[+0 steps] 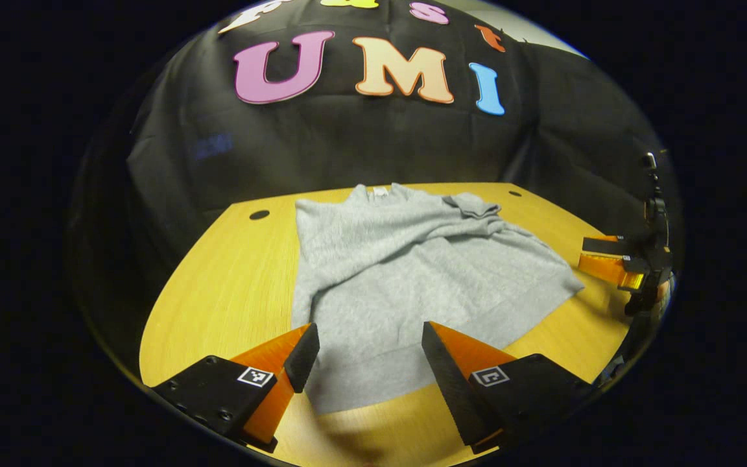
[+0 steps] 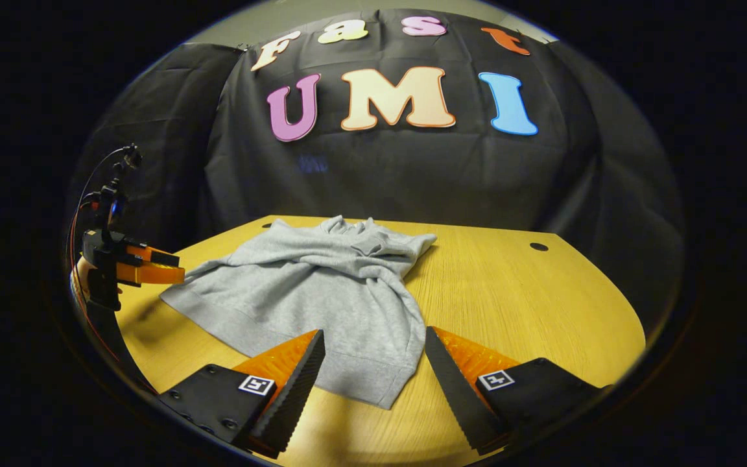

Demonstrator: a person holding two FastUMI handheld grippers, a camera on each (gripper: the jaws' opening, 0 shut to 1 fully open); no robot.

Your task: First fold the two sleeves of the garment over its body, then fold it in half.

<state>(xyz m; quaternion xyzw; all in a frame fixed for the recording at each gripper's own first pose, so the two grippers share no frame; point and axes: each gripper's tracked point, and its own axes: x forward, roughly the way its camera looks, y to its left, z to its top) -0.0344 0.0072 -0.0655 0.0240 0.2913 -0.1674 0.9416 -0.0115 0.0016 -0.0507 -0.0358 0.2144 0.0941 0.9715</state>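
Observation:
A grey sweatshirt (image 1: 412, 272) lies on the wooden table (image 1: 231, 285), neck toward the booth wall, with both sleeves lying across its body. My left gripper (image 1: 367, 353) stands open above the hem near the garment's left bottom corner, nothing between its fingers. In the right gripper view the same sweatshirt (image 2: 321, 292) spreads left of centre. My right gripper (image 2: 373, 363) is open just above the hem's right bottom corner, holding nothing. The other gripper (image 2: 146, 266) shows far left there, and the right one (image 1: 613, 259) shows at the far right of the left gripper view.
Two round cable holes (image 1: 259, 214) (image 2: 538, 246) sit in the table near its back edge. Bare wood (image 2: 529, 305) stretches to the right of the garment. The black cloth wall rises just behind the table.

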